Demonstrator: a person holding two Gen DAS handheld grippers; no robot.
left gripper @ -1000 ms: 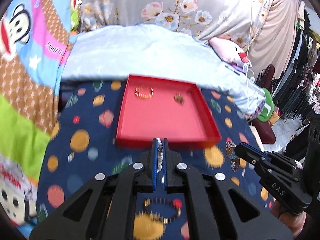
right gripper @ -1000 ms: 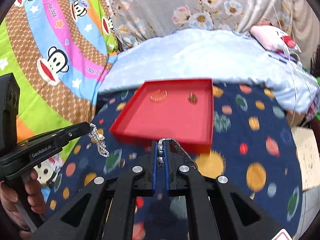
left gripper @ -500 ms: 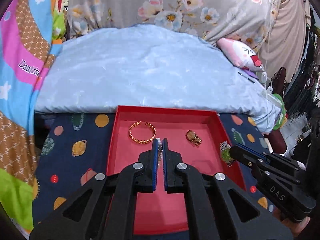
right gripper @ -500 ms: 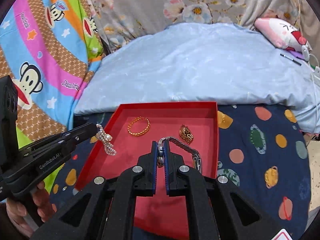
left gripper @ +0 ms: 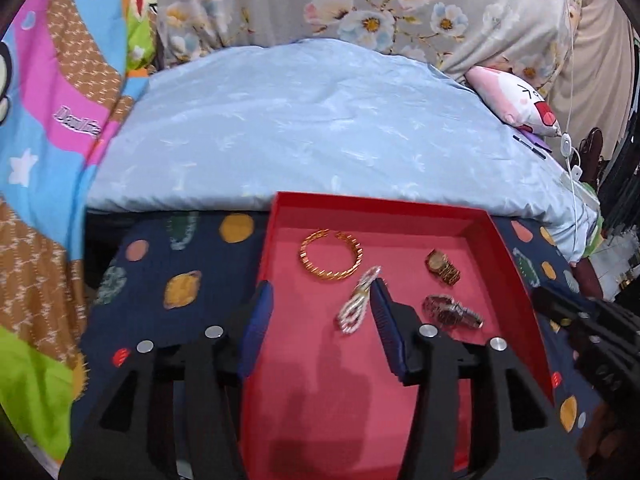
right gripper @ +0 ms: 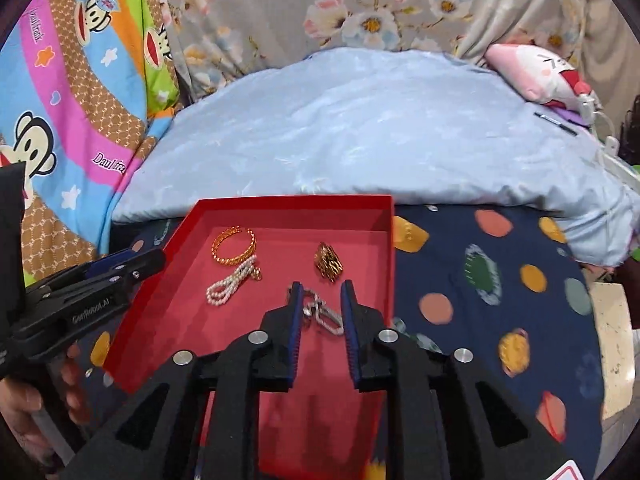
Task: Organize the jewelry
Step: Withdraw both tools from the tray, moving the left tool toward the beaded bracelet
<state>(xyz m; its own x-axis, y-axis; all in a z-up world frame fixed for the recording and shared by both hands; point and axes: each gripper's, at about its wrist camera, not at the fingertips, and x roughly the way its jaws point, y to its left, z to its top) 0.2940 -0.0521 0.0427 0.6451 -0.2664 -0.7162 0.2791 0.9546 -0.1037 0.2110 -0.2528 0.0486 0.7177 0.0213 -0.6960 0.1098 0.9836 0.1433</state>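
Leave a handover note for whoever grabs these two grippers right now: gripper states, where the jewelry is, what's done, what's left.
Left hand-held gripper: jaws opening over the red tray, nothing pinched; the pearl bracelet lies between them, close by the right pad.
Right hand-held gripper: jaws opening; the silver watch lies loose between them on the tray floor.
Also in the tray: gold bangle and gold watch.
Done: four pieces are in the tray.
Left: back both grippers out; no other jewelry shows on the spotted cloth.
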